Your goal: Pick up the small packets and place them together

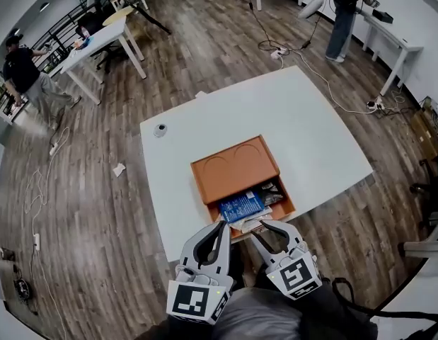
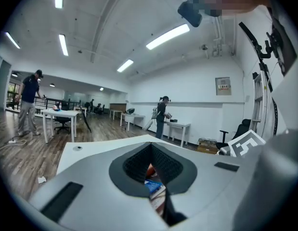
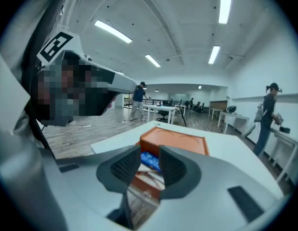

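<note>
Lying heaped in the near compartment of the one orange tray [image 1: 233,163] are the small packets [image 1: 267,192]; one blue packet [image 1: 240,206] lies on top, and the rest cannot be counted. The tray sits on the white tabletop [image 1: 310,133]. Two tools hover just in front of the tray's near edge, touching nothing. The left tool [image 1: 222,224] has its jaws together and empty; the right tool [image 1: 259,229] has its jaws slightly apart with nothing between them. One small round thing [image 1: 160,129] lies left of the tray, well apart.
</note>
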Demonstrator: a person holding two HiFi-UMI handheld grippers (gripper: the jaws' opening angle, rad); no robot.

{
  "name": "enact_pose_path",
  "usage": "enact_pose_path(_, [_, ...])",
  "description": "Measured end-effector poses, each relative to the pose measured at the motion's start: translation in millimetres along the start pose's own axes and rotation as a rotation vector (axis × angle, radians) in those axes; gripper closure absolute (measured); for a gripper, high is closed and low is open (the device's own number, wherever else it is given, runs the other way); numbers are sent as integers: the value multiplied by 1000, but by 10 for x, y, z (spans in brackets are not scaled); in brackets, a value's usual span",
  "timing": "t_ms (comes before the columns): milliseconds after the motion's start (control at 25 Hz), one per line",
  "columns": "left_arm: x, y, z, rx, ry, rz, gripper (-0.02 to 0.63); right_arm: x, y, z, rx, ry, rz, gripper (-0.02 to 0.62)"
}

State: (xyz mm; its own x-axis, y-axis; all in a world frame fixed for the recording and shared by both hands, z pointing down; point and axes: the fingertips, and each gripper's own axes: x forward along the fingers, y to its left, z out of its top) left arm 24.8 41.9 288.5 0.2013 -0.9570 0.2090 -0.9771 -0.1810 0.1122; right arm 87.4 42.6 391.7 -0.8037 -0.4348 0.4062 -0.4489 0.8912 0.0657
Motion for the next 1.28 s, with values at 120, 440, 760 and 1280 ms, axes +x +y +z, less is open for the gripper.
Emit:
enact_pose_path(120, [-39, 127, 192, 13, -58, 26, 604, 81, -42, 277, -61, -35, 1, 492])
enact_pose_path(440, [-175, 415, -22, -51, -59, 71, 604, 337, 203, 163, -157, 36, 65, 492])
enact_pose_path(760, [-27, 806, -118, -125, -43, 96, 604, 674, 153, 29, -260, 197, 144, 485])
enact_pose_path(1280, [257, 1361, -370, -199, 20, 117, 604, 1121, 296, -563, -446, 515, 330, 405])
